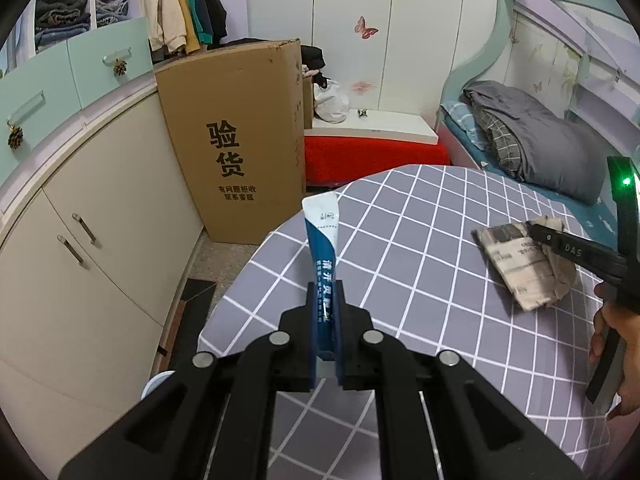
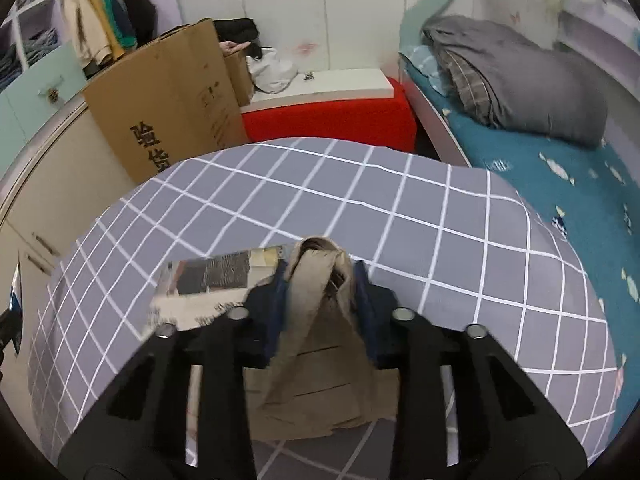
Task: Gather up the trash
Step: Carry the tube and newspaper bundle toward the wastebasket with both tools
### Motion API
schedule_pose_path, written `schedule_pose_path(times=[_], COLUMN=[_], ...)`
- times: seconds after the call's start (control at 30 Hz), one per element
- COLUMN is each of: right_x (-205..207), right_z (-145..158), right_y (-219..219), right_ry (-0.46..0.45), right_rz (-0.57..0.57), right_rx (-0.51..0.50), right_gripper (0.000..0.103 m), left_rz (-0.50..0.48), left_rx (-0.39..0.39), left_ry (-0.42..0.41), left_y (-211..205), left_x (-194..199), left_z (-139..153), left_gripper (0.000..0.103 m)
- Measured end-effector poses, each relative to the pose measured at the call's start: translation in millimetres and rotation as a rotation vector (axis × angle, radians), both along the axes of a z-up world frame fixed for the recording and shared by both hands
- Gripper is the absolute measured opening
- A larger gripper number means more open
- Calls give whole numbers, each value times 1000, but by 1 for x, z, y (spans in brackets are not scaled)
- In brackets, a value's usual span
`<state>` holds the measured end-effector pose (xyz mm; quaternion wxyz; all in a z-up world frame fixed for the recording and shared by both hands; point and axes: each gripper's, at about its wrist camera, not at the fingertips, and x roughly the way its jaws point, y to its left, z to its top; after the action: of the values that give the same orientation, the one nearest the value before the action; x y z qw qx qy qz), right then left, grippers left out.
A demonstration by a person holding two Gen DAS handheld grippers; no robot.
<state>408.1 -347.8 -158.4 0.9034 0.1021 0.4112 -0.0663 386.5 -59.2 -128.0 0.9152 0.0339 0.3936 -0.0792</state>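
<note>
the left tool [image 1: 324, 300] is clamped on a blue and white tube [image 1: 323, 256], which stands up between its blue pads, its flat crimped end topmost, above the grey checked cloth of the table [image 1: 400, 240]. the right tool [image 2: 320, 280] is pinched on a fold of tan, crumpled paper [image 2: 320, 344]; the fold rises between its pads while the rest of the paper hangs down to the cloth. no earlier view is given, so only the grip itself can be told. from the left wrist view the same bundle shows as folded newspaper [image 1: 520, 264] lying on the right part of the table, with the right tool's black finger [image 1: 560, 244] across its far corner and a hand [image 1: 616, 344] on the handle at the right edge. beyond the table's far left edge a tall cardboard box [image 1: 236, 140] with black printed characters stands against cream cabinet doors [image 1: 88, 240]. behind the table lies a red cushion [image 1: 372, 156] with a white board [image 1: 380, 126] on top, and a white bag [image 1: 330, 104] sits near the box. to the right is a bed [image 2: 540, 176] with a teal sheet and a grey quilt [image 1: 536, 140] heaped on it. clothes [image 1: 180, 0] hang at the far left
</note>
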Motion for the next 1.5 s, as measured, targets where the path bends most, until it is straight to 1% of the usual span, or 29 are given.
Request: schedule_pose_path(times=[0.1, 0.2, 0.3, 0.4, 0.57, 0.67, 0.77, 0.83, 0.9, 1.0, 1.07, 1.13, 1.3, 1.37, 1.5], right_x=[-9, -19, -27, -35, -50, -60, -66, -69, -69, -70, -68, -67, -51, -44, -31], right_z=[9, 24, 41, 59, 81, 87, 85, 77, 69, 50, 32, 14, -28, -45, -68], right_y=[11, 31, 62, 102, 194, 254, 312, 354, 380, 424, 450, 473, 503, 506, 505], right_ry=[-29, -63, -91, -123, -168, -191, -202, -197, -181, -159, -127, -104, -30, -5, 34], right_rz=[26, 64, 122, 192, 342, 431, 507, 558, 595, 638, 660, 676, 674, 658, 627], right_rx=[5, 20, 20, 28, 8, -18, -41, -62, -59, -83, -76, -102, -126, -144, -170], right_gripper=[22, 21, 21, 21, 21, 21, 21, 21, 21, 21, 21, 21, 21, 21, 21], left_rz=[4, 19, 38, 64, 138, 195, 263, 294, 335, 391, 416, 434, 478, 485, 467], left_rx=[-15, -45, -68, -91, -109, -87, -76, -77, -69, -78, -75, -77, -81, -88, -132], left_ry=[-10, -21, -39, -54, -90, -113, -131, -131, -122, -79, -50, -19, 83, 139, 224], left_y=[12, 30, 52, 82, 136, 168, 208, 231, 257, 295, 315, 330, 365, 375, 383], left_x=[-6, -13, -24, -37, -62, -76, -91, -98, -103, -108, -107, -104, -93, -84, -65], left_z=[5, 11, 20, 27, 34, 35, 33, 31, 24, 4, -9, -24, -74, -98, -132], left_gripper=[7, 7, 7, 7, 7, 7, 7, 7, 7, 7, 7, 7, 7, 7, 9])
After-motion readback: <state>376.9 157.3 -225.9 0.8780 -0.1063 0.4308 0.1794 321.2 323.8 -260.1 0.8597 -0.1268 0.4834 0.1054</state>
